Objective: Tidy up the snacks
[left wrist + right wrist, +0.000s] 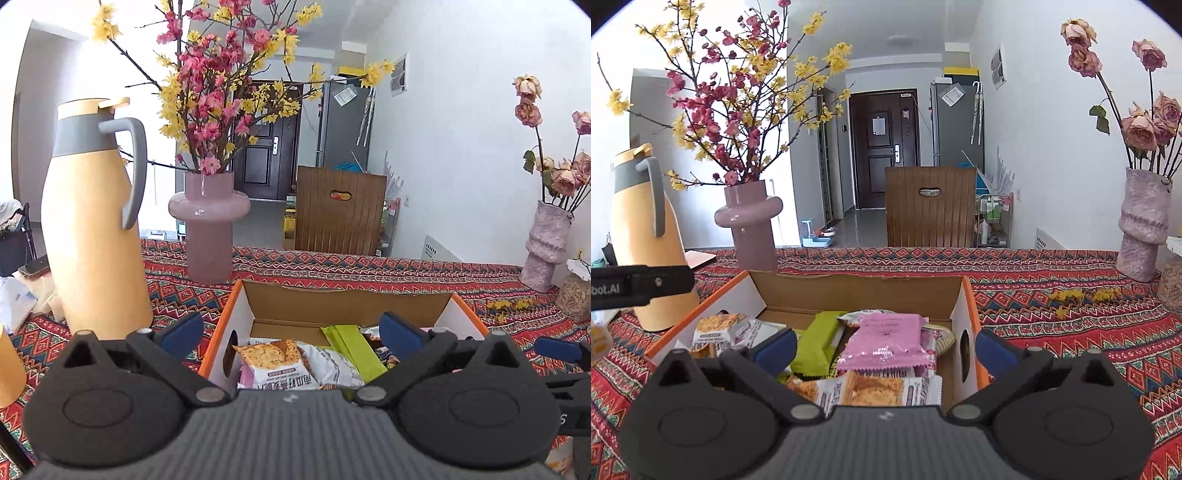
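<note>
Both tools are spread wide and hold nothing — your left gripper (291, 332) straddles the box's (967, 314) left wall, your right gripper (884, 349) its right wall. If you mean to pick a packet, shift inward first so both fingers clear the cardboard, then come down on one packet alone. The box sits on the patterned cloth (1052, 295), open-topped, holding loosely piled snacks: a pink packet (886, 341), a green bar (816, 345), cracker packs (275, 363).

Snacks (886, 341) in box (857, 291) — vase (750, 229) behind
</note>
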Demonstrator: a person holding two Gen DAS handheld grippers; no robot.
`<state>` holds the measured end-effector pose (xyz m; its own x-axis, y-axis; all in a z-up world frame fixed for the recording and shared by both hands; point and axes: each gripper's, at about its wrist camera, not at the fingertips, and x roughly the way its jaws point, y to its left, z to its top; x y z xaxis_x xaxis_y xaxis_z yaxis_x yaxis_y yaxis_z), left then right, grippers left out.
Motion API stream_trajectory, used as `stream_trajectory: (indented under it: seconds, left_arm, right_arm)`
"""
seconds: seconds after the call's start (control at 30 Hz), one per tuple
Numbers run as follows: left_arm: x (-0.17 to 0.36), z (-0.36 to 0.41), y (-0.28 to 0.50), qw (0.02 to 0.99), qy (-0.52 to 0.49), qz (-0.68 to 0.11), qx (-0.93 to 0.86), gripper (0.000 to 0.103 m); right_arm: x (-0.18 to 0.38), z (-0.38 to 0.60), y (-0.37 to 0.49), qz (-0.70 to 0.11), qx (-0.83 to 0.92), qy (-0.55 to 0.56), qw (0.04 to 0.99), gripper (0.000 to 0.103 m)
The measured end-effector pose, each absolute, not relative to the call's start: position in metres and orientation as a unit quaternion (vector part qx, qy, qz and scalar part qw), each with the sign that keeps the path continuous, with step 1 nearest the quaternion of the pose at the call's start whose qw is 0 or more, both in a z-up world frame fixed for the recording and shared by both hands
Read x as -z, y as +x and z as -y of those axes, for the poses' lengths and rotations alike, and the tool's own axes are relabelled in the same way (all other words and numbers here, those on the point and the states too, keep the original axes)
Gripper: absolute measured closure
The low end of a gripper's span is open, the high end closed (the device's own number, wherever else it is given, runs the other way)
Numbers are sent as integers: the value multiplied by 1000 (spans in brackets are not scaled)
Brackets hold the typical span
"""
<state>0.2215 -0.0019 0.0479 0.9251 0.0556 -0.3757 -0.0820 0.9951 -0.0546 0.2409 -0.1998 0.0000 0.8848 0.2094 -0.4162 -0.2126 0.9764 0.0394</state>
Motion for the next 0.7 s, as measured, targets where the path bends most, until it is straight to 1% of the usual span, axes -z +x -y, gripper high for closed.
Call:
stream_trajectory:
  seconds: [0.17, 0.3, 0.47, 0.7]
  left_arm:
    - [-49, -1, 178, 983, -20, -182, -32, 0]
    - [-46, -8, 149, 980, -28, -194, -31, 0]
    - [-30, -10, 123, 971, -30, -235, -25, 0]
    - [-4, -15, 109, 955, -39, -292, -20, 0]
  right_arm:
    - [0, 213, 197, -219, -118, -6, 969, 0]
    - [4, 221, 164, -232, -126, -5, 965, 0]
    - [14, 224, 133, -252, -129, -6, 959, 0]
    - [25, 225, 111, -281, -125, -1, 952, 0]
